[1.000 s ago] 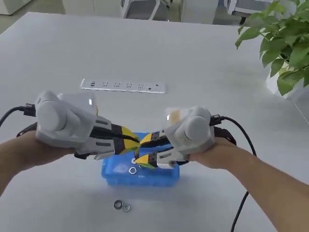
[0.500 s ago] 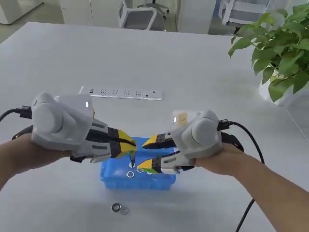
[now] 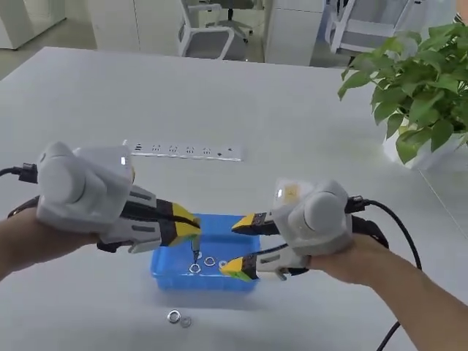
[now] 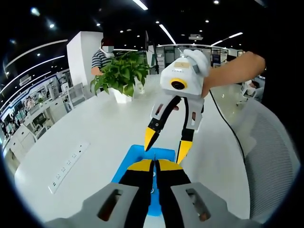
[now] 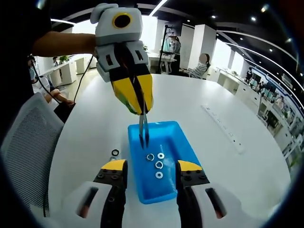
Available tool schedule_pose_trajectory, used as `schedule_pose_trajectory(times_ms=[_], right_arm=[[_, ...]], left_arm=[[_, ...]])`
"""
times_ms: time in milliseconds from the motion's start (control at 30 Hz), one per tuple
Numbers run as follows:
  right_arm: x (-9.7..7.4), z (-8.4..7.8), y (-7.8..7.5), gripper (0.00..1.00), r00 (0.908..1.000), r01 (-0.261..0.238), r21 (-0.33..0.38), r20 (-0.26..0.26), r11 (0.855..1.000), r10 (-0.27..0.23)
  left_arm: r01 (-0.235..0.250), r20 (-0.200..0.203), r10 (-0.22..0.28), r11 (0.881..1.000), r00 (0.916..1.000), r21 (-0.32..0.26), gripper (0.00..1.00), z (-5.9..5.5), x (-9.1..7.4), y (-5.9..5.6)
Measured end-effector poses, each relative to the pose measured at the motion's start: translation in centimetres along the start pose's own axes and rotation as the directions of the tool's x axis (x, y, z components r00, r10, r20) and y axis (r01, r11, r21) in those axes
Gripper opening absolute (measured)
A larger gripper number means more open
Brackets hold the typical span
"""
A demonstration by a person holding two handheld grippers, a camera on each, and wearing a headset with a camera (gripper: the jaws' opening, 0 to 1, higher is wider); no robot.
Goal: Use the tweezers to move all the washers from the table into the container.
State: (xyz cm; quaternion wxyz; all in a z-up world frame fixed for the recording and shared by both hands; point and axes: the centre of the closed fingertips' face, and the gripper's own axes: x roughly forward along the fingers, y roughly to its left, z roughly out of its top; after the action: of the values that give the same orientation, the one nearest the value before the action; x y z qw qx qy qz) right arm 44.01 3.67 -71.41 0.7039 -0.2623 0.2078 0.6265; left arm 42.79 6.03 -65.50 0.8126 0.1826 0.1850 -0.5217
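My left gripper (image 3: 194, 227) (image 4: 154, 165) is shut on the metal tweezers (image 3: 195, 252) (image 5: 143, 129). The tweezers point down into the blue container (image 3: 168, 263) (image 5: 142, 187) (image 4: 127, 164), their tips just above its floor. Several washers (image 5: 159, 164) (image 3: 210, 261) lie inside the container. Two more washers (image 3: 173, 316) (image 5: 115, 152) rest on the table close to its near side. My right gripper (image 3: 230, 248) (image 5: 152, 166) (image 4: 166, 149) stands open at the container's right end, holding nothing and facing the left gripper (image 5: 141, 105).
A white power strip (image 3: 183, 151) (image 5: 223, 128) lies on the table beyond the container. A potted plant (image 3: 409, 95) (image 4: 121, 76) stands at the far right. Cables trail from both grippers. Office chairs (image 3: 212, 29) and people sit past the table.
The right gripper has drawn back to the right, away from the left gripper's jaws, and now stands open. The tweezers hang into the container from the left gripper. The head view shifted.
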Motion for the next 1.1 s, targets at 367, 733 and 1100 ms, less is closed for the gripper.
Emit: schedule_pose_trajectory(times_ms=[367, 733, 1100], right_arm=[[-2.0, -0.8, 0.8, 0.54, 0.9972, 0.074, 0.084, -0.013, 0.994, -0.073], [-3.2, -2.4, 1.8, 0.70, 0.9920, 0.126, 0.158, -0.031, 0.979, -0.122], [-3.4, -2.3, 2.8, 0.85, 0.9892, 0.144, 0.210, -0.002, 0.967, -0.147]], left_arm=[[-0.007, 0.003, 0.007, 1.000, 1.0000, -0.016, 0.06, 0.1, -1.0, -1.1], [-0.008, 0.005, 0.008, 1.000, 1.0000, -0.030, 0.06, -0.3, -1.6, -2.3], [0.005, 0.008, -0.004, 0.999, 1.0000, -0.048, 0.06, -1.0, -1.9, -3.5]])
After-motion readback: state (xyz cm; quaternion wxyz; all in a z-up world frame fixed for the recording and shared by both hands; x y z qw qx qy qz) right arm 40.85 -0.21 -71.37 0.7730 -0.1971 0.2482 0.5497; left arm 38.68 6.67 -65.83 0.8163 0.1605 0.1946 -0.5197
